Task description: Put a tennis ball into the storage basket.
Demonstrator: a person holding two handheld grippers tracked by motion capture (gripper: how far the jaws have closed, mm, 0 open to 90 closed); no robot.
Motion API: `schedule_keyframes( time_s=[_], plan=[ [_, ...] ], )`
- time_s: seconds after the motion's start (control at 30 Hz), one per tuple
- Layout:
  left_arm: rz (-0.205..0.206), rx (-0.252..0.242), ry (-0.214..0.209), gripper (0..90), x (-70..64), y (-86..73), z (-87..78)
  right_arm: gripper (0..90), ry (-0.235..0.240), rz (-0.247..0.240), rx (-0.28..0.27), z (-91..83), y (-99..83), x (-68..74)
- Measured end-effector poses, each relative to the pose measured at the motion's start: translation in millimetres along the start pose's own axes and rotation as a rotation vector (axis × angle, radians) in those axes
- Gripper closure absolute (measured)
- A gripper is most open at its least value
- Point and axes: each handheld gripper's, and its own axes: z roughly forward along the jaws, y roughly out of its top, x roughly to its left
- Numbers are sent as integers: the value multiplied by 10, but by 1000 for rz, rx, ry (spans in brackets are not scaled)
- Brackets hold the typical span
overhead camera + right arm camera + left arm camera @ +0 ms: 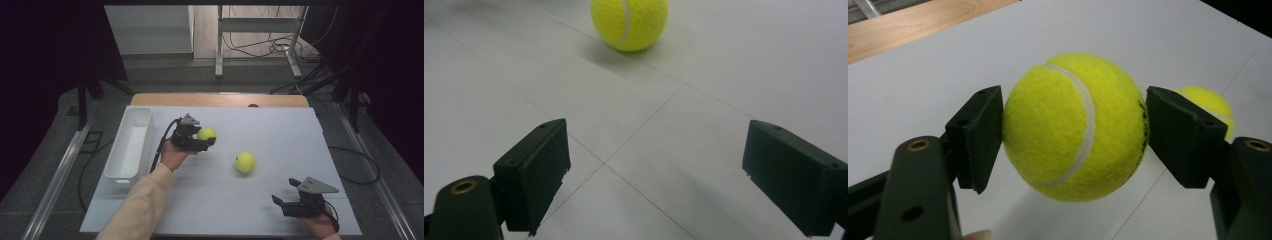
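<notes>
at the far left of the white table (280, 130) stands a long white bin (131, 145), its length running away from the person. just right of it, the left gripper (209, 141) is clamped on a yellow tennis ball (206, 133); in the left gripper view both black jaws press against the sides of that ball (1073, 125), and the ball looks lifted clear of the surface, with its shadow below. a cream sleeve (142, 207) leads up to the hand holding this gripper. further right, near the middle of the table, a second tennis ball (245, 162) rests on the surface by itself, apart from both grippers; the left gripper view catches its edge (1215, 102) behind the right-hand jaw. at the near right, the right gripper (285, 192) sits low over the table with its jaws spread wide and nothing between them. in the right gripper view (654, 175) the loose ball (630, 22) lies ahead of the jaws, well apart from them.
</notes>
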Motion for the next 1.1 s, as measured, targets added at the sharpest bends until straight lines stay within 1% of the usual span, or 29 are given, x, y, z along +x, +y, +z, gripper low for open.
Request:
schedule_keyframes(
  time_s=[0.27,0.43,0.7,1.1],
  plan=[
    [-2,-15,-3,270,-9,-2,-71,123,-1,0,1,2,0,0],
    [6,-19,1,269,-21,3,-117,123,-1,-1,1,3,0,1],
    [-3,-26,4,269,-1,-2,-186,123,-1,-1,1,2,0,2],
    [-4,-55,6,269,17,-3,-323,122,-2,-1,2,2,0,2]
  ],
)
